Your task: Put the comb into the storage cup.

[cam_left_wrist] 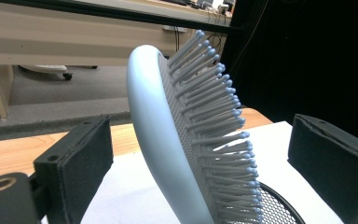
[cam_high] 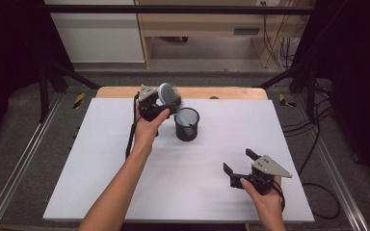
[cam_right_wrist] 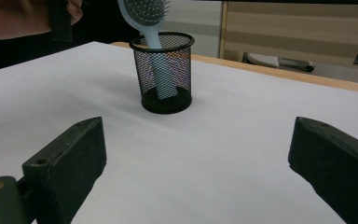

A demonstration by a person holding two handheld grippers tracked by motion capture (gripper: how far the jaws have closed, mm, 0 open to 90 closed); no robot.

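Observation:
A pale blue hairbrush [cam_high: 169,95] stands handle-down in a black mesh cup [cam_high: 187,126] at the middle back of the white table top [cam_high: 101,168], its head leaning left over the rim. My left gripper [cam_high: 170,104] is open around the brush head. In the left gripper view the brush [cam_left_wrist: 168,140] sits between the two pads with a gap on each side, and the cup rim [cam_left_wrist: 279,210] is just below. My right gripper [cam_high: 238,160] rests open near the front right, nothing in it. The right gripper view looks across bare table at the cup [cam_right_wrist: 164,74] and brush [cam_right_wrist: 144,11].
A wooden strip [cam_high: 221,92] runs along the table's far edge. Metal rails [cam_high: 19,163] flank the table on both sides, and cables [cam_high: 318,144] trail on the floor at the right. Wooden furniture [cam_high: 212,24] stands beyond the table.

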